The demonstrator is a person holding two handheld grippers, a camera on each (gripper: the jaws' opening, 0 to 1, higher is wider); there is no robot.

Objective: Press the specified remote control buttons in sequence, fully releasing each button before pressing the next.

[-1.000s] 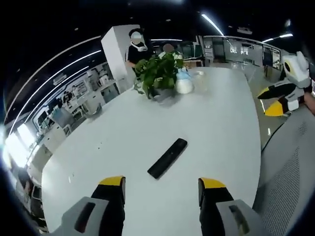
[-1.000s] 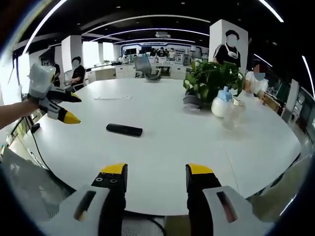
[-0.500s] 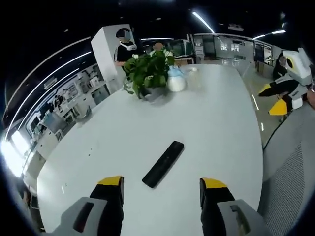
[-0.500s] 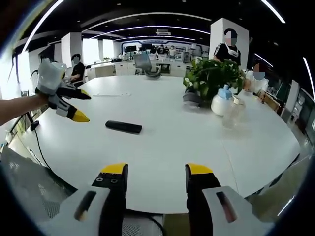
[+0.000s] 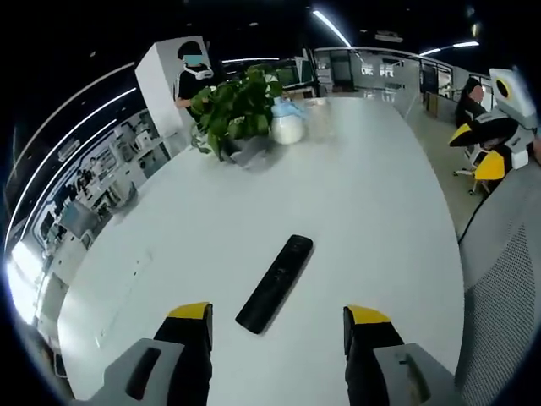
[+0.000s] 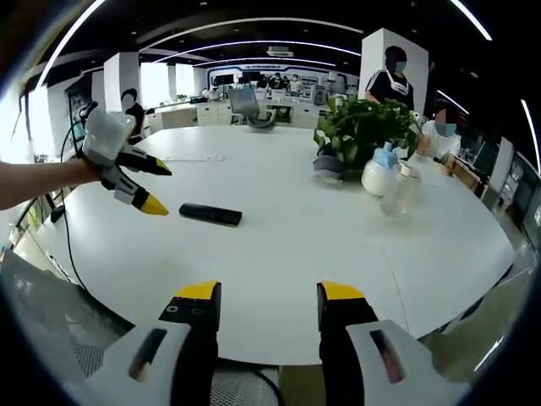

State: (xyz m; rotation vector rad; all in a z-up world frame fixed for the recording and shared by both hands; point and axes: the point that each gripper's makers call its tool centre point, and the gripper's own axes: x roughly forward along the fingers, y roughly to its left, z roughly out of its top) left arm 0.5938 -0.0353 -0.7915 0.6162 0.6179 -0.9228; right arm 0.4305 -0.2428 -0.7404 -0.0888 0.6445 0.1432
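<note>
While both tools point(image 5: 275, 320) point(image 6: 260, 300) gape, one remote point(image 5: 275, 282) lies on the table point(image 5: 372, 203)

Left gripper view looks down closely along the surface point(image 5: 372, 211); right gripper view faces across it from farther back; both share the remote point(image 5: 275, 282) and plant point(image 6: 359, 131).

Remote point(image 5: 275, 283) buttons too small to read; other tongs point(image 5: 478, 149) cut off by left gripper view's edge.

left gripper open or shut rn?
Open. In the right gripper view the left gripper shows its yellow-tipped jaws spread apart, nothing between them, beside the remote.
</note>
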